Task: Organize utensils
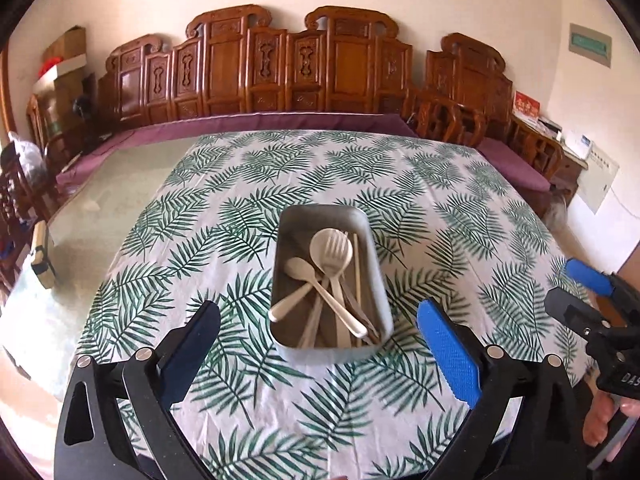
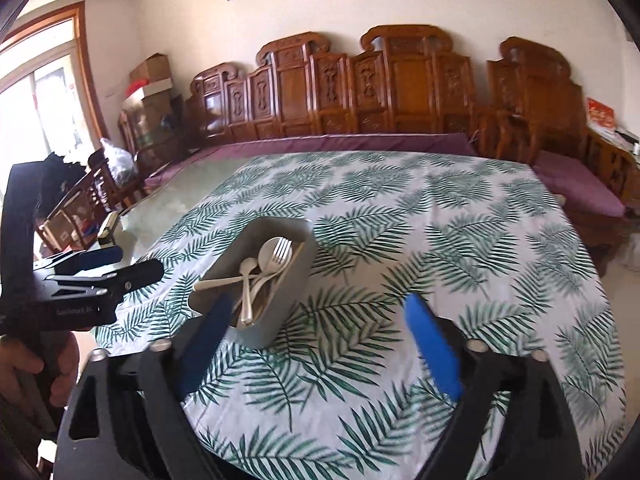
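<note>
A grey rectangular tray (image 1: pixel 378 268) (image 2: pixel 294 276) stands in the middle of the leaf-print tablecloth. Inside it lie several cream utensils: spoons (image 1: pixel 302 270) (image 2: pixel 248 270), a fork (image 1: pixel 336 246) (image 2: pixel 282 250) and chopsticks (image 1: pixel 357 268). My left gripper (image 1: pixel 318 320) is open, a little short of the tray's near end, with nothing between its blue pads. My right gripper (image 2: pixel 318 316) is open too, to the right of the tray's near corner, and empty. In the left wrist view the right gripper (image 1: pixel 576 284) shows at the right edge, held by a hand.
The tablecloth (image 1: pixel 440 208) (image 2: pixel 440 248) covers the table's right part; bare glass tabletop (image 1: pixel 120 184) lies to the left. A small box (image 1: pixel 42 256) (image 2: pixel 108 226) sits at the left table edge. A carved wooden bench with purple cushions (image 1: pixel 280 122) runs behind the table.
</note>
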